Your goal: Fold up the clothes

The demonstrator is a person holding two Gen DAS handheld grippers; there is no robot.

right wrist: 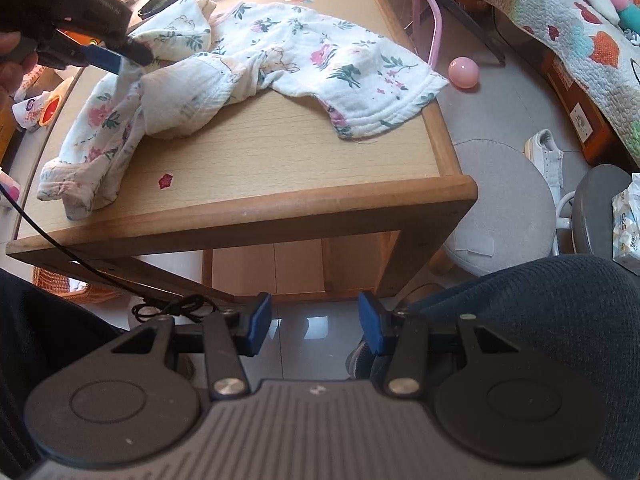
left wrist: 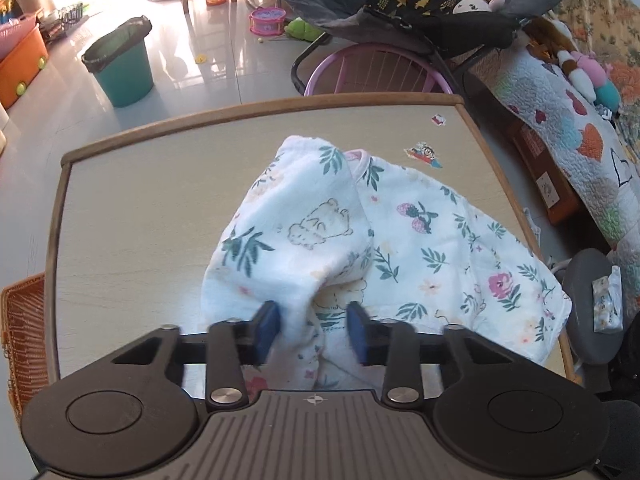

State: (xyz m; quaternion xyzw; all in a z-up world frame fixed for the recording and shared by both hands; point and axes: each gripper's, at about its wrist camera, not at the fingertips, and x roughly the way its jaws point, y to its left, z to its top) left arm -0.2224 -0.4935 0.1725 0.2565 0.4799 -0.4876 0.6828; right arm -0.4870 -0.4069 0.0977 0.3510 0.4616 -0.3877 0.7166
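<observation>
One garment [left wrist: 400,240], white with leaves, flowers and bears printed on it, lies rumpled on the one wooden table [left wrist: 140,200]. It spreads from the far left of the top toward the right edge, where a hem hangs slightly over the rim. One fold is lifted up off the rest.

Two grippers are in use. The left gripper [left wrist: 314,326] points steeply down at the garment, and a bunch of the cloth sits between its two blue pads [left wrist: 268,328]. In its own view a gap shows between the right pad and the cloth, while the right wrist view shows the tip buried in a raised fold; whether the pads truly pinch the cloth I cannot tell. The right gripper [right wrist: 314,326] hangs below the table's near edge, over the floor, its two pads [right wrist: 258,326] apart with nothing between them. A dark-clad knee [right wrist: 540,320] sits just beside it.

On the table top three stickers show: two [left wrist: 424,154] near the far right corner and one red flower [right wrist: 165,181] near the front. One pink ball [right wrist: 463,73] lies on the floor past the table. One teal bin [left wrist: 124,68] stands further off. One round grey stool [right wrist: 504,208] stands by the table's right side, with one white shoe [right wrist: 548,156] next to it. One wicker basket [left wrist: 24,332] sits at the table's left.
</observation>
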